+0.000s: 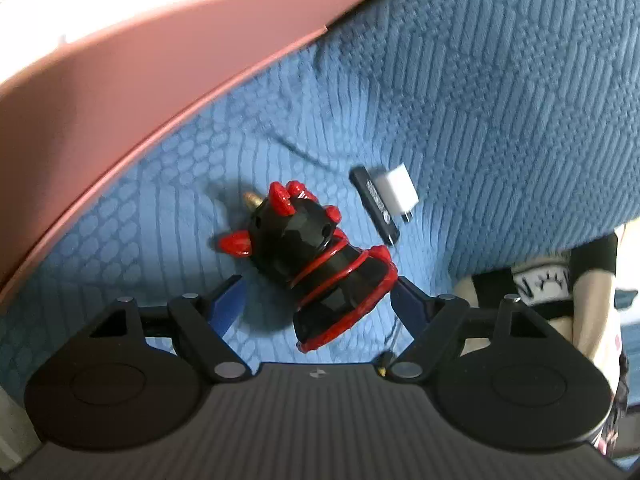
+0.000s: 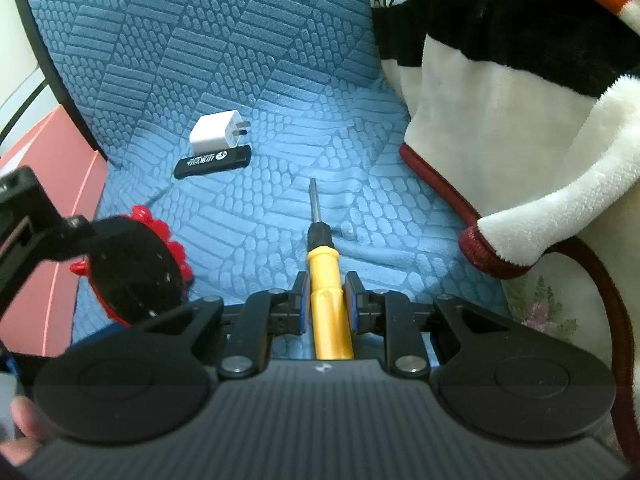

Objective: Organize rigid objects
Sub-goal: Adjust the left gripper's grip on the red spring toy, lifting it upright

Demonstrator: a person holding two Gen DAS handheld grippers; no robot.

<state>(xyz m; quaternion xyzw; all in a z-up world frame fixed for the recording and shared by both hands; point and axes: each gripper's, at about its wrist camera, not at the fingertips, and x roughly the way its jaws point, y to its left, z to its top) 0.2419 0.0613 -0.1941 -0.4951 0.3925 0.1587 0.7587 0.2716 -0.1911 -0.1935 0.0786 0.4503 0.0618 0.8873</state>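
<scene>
The black-and-red spiked toy (image 1: 316, 256) lies on the blue textured cover (image 1: 500, 100), between the spread fingers of the left gripper (image 1: 318, 300) (neither pad touching it). Just beyond the toy lie a white charger (image 1: 400, 190) and a black stick (image 1: 374, 210); right of it, the right gripper (image 2: 328, 300) pinches a yellow screwdriver (image 2: 326, 300).
</scene>
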